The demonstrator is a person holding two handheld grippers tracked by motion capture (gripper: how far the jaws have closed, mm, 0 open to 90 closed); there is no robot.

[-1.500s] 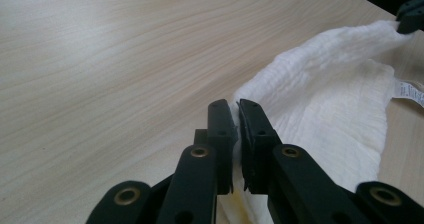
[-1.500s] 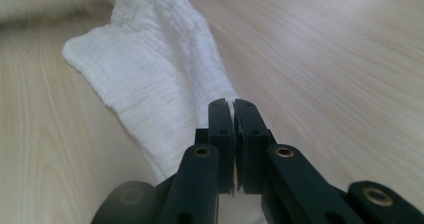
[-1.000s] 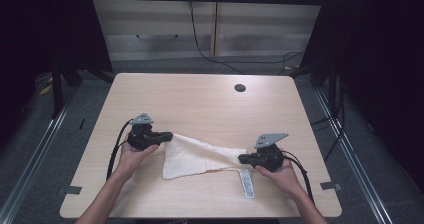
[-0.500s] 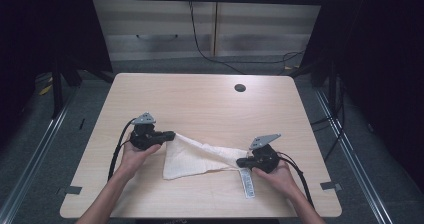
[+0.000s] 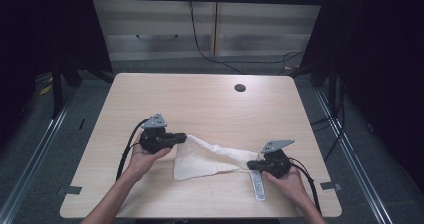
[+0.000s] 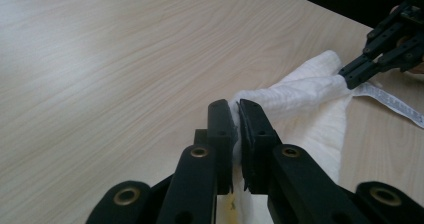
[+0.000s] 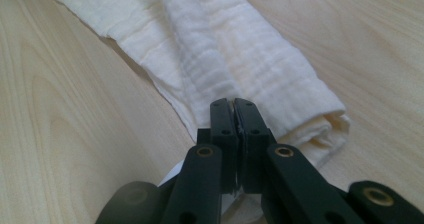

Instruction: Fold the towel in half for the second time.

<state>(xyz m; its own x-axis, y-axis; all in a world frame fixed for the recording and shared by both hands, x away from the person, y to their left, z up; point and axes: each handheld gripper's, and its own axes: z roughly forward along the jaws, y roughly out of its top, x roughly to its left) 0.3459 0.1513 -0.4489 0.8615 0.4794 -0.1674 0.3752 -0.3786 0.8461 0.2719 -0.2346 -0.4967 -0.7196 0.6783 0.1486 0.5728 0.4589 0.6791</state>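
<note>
While both grippers pinch it, one white cloth [image 5: 210,159] lies at the table's [image 5: 200,104] near middle: left gripper [image 5: 181,138] jaws pressed on a corner, right gripper [image 5: 251,164] on the opposite bunched end. Soft, light, limp; hold corners. One label strip [image 5: 257,185], probably sewn on.

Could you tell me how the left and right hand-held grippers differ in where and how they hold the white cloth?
The left hand-held gripper pinches the cloth at its wide, spread end, farther up the table; the right hand-held gripper pinches the narrow, bunched end nearer the person, beside the label strip. The left points right, the right points left. Both are shut on the same cloth.
</note>
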